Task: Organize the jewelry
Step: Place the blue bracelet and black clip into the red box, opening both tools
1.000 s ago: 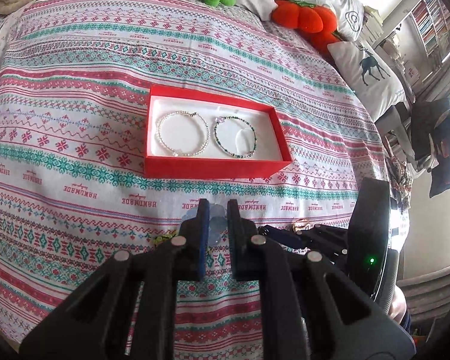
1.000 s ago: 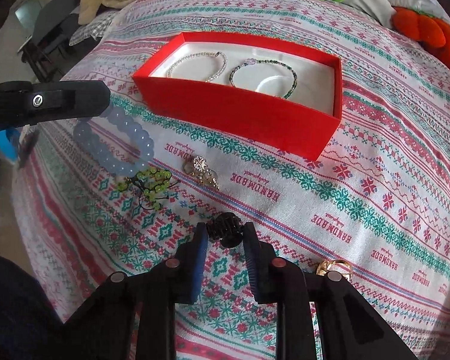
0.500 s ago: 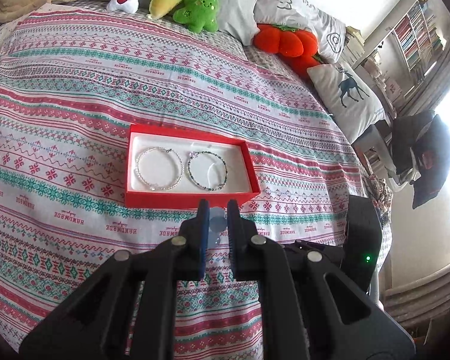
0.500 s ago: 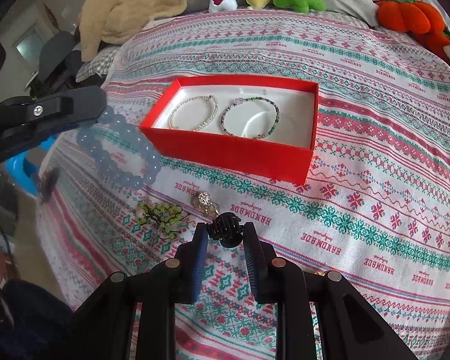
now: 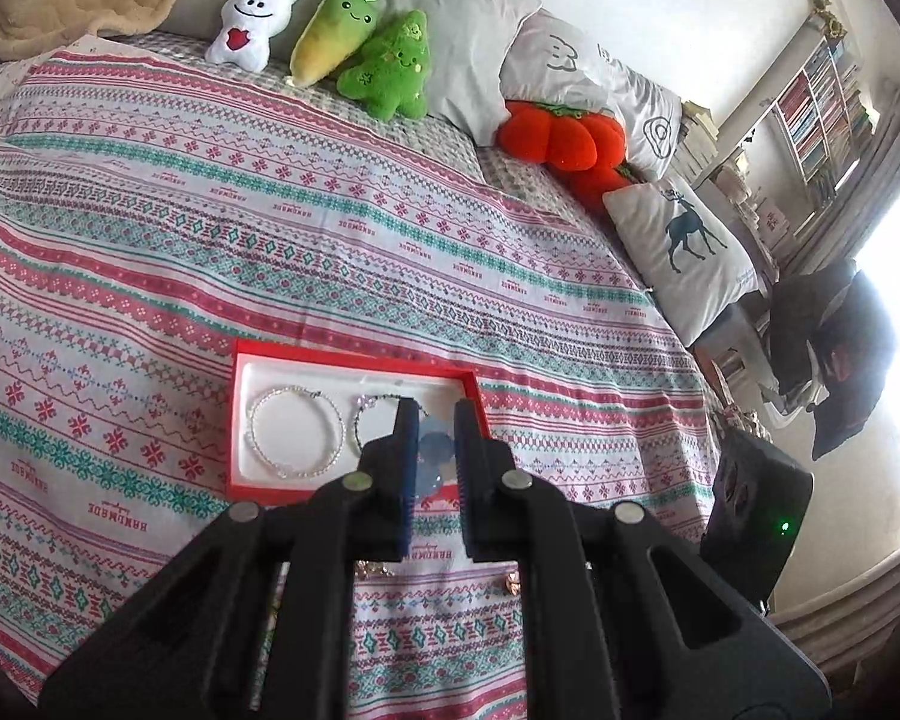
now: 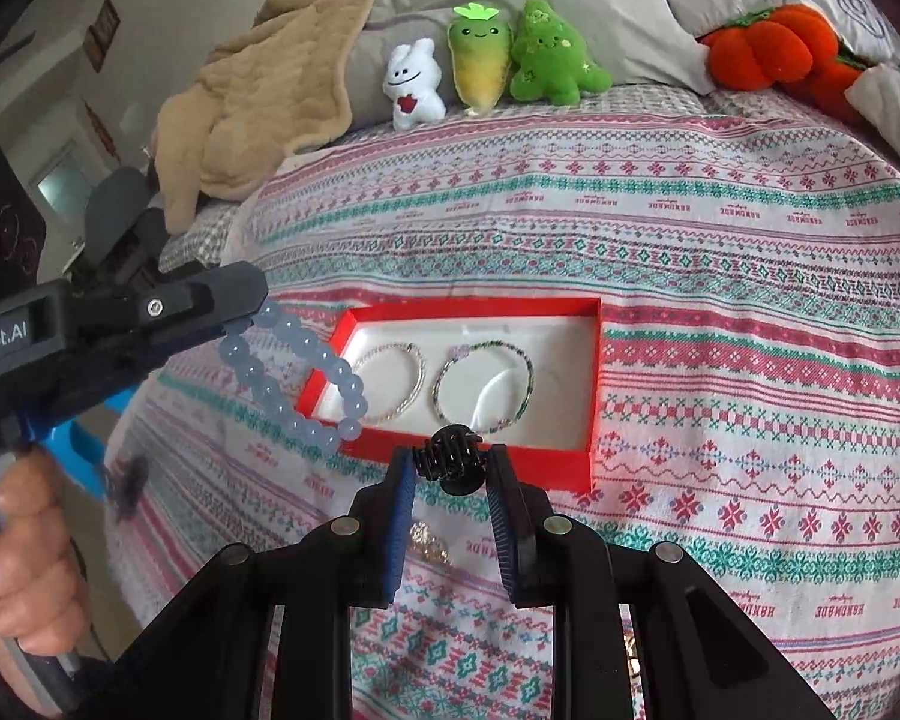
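Observation:
A red box (image 5: 354, 360) (image 6: 594, 378) with a white lining lies on the patterned bedspread. In it rest a pearl bracelet (image 5: 294, 435) (image 6: 417, 378) and a green beaded bracelet (image 6: 528, 378) (image 5: 360, 414). My left gripper (image 5: 432, 450) (image 6: 252, 306) is shut on a pale blue bead bracelet (image 5: 435, 447) (image 6: 297, 378), which hangs in the air left of the box. My right gripper (image 6: 450, 462) is shut on a small black claw hair clip (image 6: 453, 459), held above the box's near edge.
Loose small jewelry (image 6: 429, 543) (image 5: 513, 582) lies on the bedspread (image 6: 720, 240) in front of the box. Plush toys (image 6: 480, 60) (image 5: 354, 30), pillows and a tan blanket (image 6: 258, 90) sit at the head of the bed. A person's hand (image 6: 24, 576) grips the left tool's handle.
Both grippers have risen and tilted upward with their items still held. The box now sits lower in both views, and more of the bed's head shows.

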Demonstrator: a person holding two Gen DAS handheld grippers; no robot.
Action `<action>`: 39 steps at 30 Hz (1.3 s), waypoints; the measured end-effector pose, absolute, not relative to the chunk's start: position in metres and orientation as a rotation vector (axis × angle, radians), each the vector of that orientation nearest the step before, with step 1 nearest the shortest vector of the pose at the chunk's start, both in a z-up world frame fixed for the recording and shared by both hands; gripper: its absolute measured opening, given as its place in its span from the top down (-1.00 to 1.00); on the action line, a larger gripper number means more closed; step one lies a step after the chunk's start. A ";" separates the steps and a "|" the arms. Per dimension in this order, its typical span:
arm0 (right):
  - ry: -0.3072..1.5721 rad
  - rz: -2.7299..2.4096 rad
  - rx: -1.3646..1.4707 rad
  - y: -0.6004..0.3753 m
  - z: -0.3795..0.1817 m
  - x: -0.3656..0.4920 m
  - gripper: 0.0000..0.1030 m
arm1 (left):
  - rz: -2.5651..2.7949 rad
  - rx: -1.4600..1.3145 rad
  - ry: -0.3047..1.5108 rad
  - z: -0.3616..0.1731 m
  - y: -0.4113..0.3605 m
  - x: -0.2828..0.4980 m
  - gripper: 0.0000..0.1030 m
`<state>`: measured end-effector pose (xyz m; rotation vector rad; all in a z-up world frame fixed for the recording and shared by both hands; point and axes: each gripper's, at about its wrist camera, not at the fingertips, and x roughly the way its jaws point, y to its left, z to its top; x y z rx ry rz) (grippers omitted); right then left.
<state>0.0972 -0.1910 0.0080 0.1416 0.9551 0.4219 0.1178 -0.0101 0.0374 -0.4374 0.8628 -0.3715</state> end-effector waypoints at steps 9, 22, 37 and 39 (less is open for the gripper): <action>0.951 0.365 0.156 -0.184 -0.007 0.124 0.53 | -0.282 -0.448 0.920 0.004 0.008 0.146 0.75; 0.971 0.331 0.191 -0.194 -0.015 0.132 0.44 | -0.187 -0.371 1.014 -0.019 0.016 0.156 0.66; 0.995 0.297 0.314 -0.239 0.000 0.113 0.26 | -0.243 -0.243 1.024 -0.008 0.002 0.121 0.48; 1.015 0.288 0.308 -0.244 -0.003 0.109 0.26 | -0.251 -0.221 1.032 -0.008 -0.001 0.114 0.48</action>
